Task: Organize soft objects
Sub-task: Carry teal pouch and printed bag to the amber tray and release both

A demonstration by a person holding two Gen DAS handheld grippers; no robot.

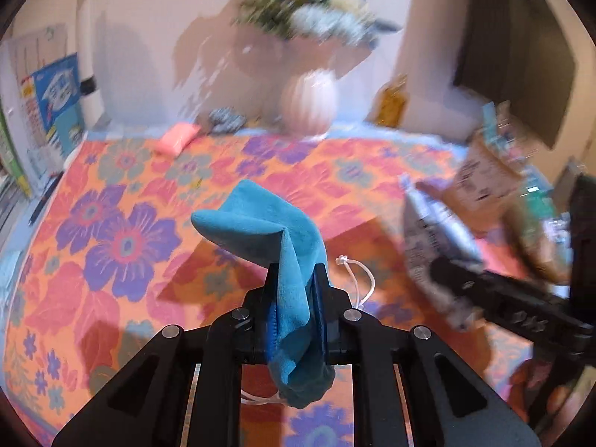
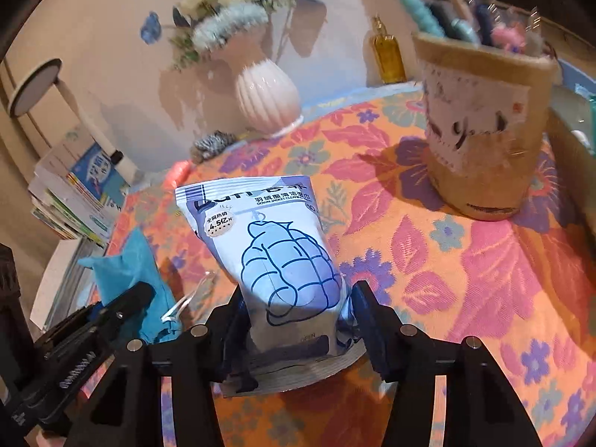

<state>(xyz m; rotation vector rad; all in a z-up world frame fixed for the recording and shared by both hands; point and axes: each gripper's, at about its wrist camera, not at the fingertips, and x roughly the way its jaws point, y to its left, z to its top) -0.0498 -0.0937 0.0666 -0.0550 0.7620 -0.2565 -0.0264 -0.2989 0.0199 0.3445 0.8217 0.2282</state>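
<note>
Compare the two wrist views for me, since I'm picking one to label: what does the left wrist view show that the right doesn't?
Only the left wrist view shows a pink packet near the wall. Only the right shows the tan fabric bin full of items and the amber bottle. Both show the blue cloth pouch clamped in the left gripper, the wipes pack between the right gripper fingers, and the white vase.

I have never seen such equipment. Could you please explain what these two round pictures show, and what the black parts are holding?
There is no robot: a person holds a two-finger gripper in each hand, and a fisheye camera on each looks along its fingers. In the left wrist view the left gripper is shut on a blue cloth pouch. In the right wrist view the right gripper clasps a packet of wipes. Both hang over a flowered tablecloth, with a white vase and a fabric basket.
</note>
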